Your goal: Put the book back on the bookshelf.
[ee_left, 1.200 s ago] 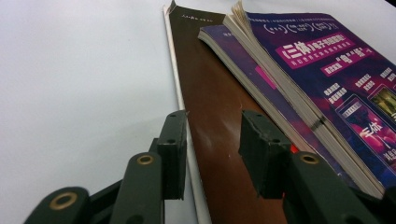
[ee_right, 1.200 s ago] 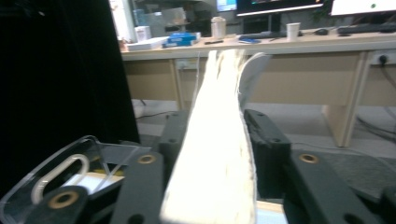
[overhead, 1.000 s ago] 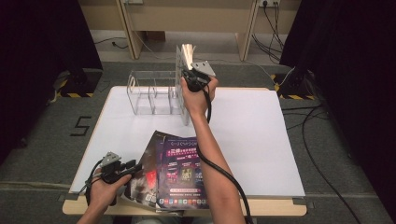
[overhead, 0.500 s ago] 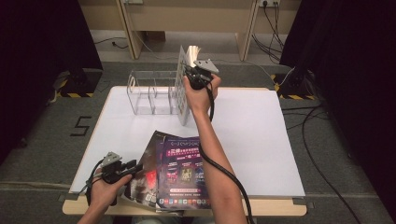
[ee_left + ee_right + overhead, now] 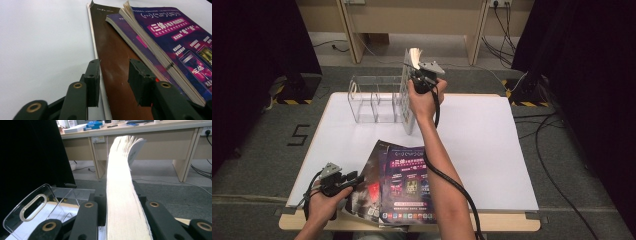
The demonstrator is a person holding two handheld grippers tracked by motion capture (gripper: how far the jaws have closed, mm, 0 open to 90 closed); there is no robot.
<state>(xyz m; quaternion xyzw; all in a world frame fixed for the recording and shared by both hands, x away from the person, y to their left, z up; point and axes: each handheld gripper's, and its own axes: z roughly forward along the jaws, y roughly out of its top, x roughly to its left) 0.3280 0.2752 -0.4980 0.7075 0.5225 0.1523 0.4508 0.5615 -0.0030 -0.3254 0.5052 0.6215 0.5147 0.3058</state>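
A thick book stands upright on its edge at the right end of a clear acrylic rack. My right gripper holds it near the top. Its jaws have just been closing, and the book's pale page edge is between my right gripper's black jaws, which press on both sides. At the front left of the table my left gripper lies low and open. Its fingertips straddle the edge of a brown-covered book without touching it. Purple magazines are stacked on the brown one.
The white table carries the fanned pile of magazines at its front edge, under my right forearm. The rack's clear dividers and handle slot sit left of the held book. Desks and cables stand beyond the table.
My right hand and the upright book have shifted only slightly at the rack. The left hand and the magazines look the same.
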